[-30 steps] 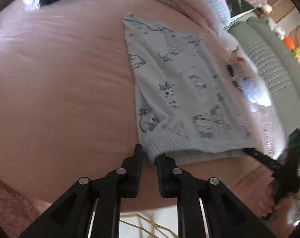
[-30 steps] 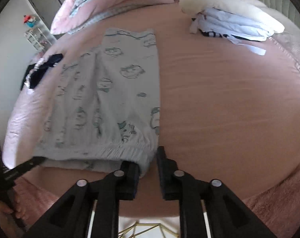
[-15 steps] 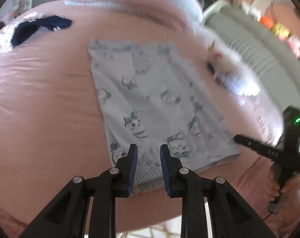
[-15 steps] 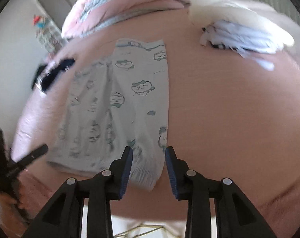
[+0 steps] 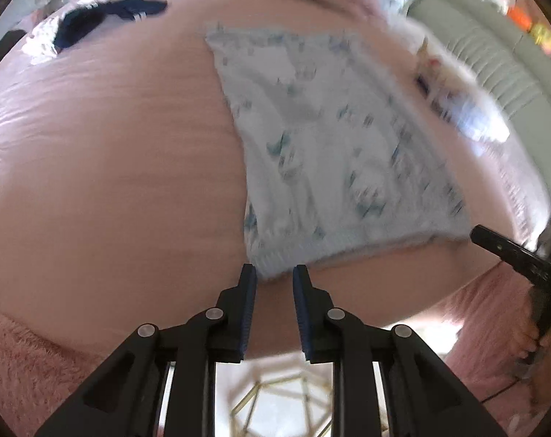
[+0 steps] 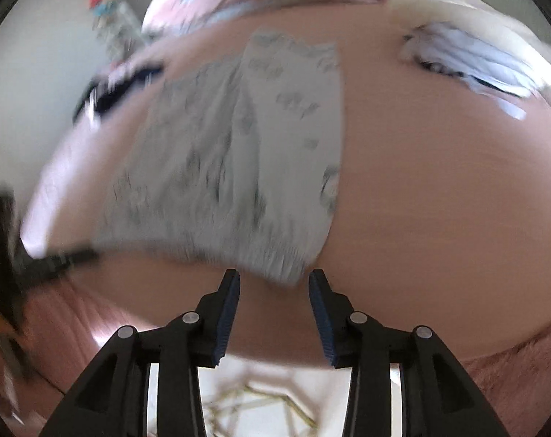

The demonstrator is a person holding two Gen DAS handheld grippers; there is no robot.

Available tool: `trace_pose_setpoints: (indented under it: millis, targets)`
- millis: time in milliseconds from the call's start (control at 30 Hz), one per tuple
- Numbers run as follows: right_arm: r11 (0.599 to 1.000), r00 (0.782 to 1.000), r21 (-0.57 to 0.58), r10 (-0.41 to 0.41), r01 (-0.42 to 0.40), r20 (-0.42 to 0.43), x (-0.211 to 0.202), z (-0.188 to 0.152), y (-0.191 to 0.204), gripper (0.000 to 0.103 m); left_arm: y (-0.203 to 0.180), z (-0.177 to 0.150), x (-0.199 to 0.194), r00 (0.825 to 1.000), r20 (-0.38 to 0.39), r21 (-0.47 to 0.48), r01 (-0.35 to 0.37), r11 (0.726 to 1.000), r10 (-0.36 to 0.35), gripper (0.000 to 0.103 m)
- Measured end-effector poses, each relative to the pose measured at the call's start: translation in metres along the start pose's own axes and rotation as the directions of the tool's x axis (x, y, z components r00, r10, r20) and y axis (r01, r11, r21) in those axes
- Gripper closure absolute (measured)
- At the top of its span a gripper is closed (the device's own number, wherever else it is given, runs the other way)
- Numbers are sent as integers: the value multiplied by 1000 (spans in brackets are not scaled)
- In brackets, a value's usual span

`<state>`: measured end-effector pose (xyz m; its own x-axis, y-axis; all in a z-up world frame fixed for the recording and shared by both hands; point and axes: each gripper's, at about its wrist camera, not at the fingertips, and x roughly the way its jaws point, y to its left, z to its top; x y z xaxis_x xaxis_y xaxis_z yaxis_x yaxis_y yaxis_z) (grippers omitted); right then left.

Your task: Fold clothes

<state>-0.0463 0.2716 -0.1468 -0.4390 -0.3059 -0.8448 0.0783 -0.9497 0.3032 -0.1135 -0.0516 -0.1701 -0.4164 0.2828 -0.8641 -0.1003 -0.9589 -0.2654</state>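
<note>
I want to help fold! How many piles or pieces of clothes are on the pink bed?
3. The patterned pale-blue pants lie spread mid-bed, a dark navy garment at the far left, a folded light stack at the far right. More may be hidden.

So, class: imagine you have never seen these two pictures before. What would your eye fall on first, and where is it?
First, the pale blue printed garment, spread flat in the middle of the pink bed. Next, the open left gripper and open right gripper, each poised at a near corner of its ribbed hem. Last, a dark navy garment at the bed's far left edge, and a folded pale stack far right.
</note>
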Motion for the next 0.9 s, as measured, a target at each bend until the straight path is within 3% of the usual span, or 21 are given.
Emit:
trace_pose_setpoints:
  millis: [67,200,367,467,567,733,833,900]
  targets:
    - [1000,998,22,-22,21,51,-1,16,-4,63,-11,9,-7,998,59,55,28,998,-32,84]
    - [995,996,-26,-93,93,-14,36,42,-2,63,-35,30,21,994,45,116,95,989,-101,84]
    - [989,992,-103,-113,107,-55,56,31,12,61,-51,27,72,990,-131,131,76,989,-59,84]
    - [987,992,-126,-109,100,-63,56,23,14,61,-49,21,68,988,-137,130,84,988,-66,84]
    - [995,995,-90,-50,41,-92,52,16,4,62,-46,17,63,987,-138,130,96,987,-78,84]
    - [985,993,-164,-70,53,-99,50,9,17,62,-41,9,54,985,-141,129,116,985,-98,84]
    - [994,998,-91,59,-62,-38,37,15,12,62,-31,12,39,985,-112,102,142,985,-130,84]
    - [995,995,-1,97,-97,28,29,23,1,62,-11,13,22,989,-29,22,147,989,-146,82]
